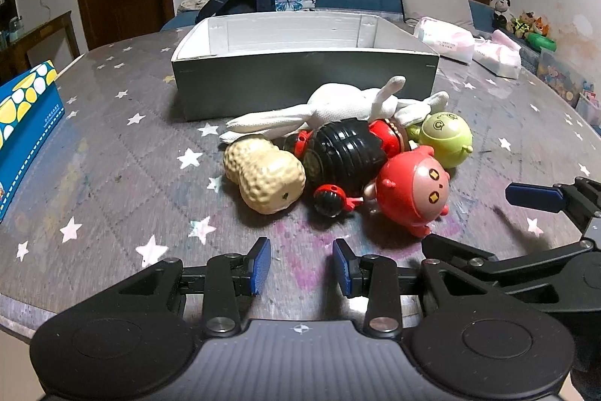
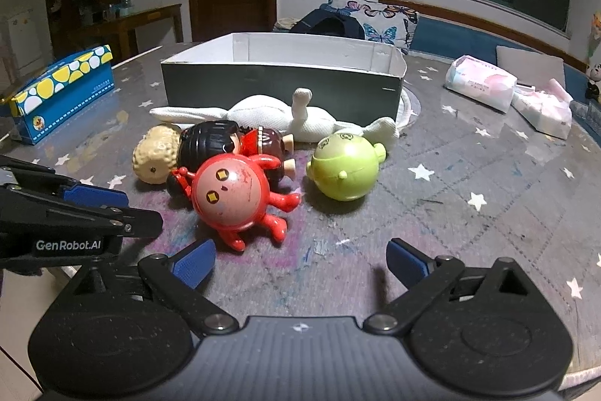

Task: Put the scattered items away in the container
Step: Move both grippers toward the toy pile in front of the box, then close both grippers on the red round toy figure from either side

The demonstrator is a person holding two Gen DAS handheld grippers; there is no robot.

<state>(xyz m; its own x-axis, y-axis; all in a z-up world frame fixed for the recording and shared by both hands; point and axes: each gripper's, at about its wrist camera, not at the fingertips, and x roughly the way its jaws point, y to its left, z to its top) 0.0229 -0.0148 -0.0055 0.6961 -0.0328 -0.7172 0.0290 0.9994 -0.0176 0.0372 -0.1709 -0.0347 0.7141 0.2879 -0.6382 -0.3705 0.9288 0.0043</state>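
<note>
Both grippers hover empty: left gripper (image 1: 301, 266) partly open, right gripper (image 2: 300, 260) spread wide. Just ahead, the red toy (image 2: 234, 196) tops a heap beside the grey box (image 2: 280, 89).

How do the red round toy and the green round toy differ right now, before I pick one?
The red round toy lies closest to both grippers, pressed against the black-haired doll; the green round toy sits further right, touching the white plush. The red one shows a face with square eyes and long limbs; the green one shows only short nubs. Both are glossy, ball-shaped and still outside the box.
</note>
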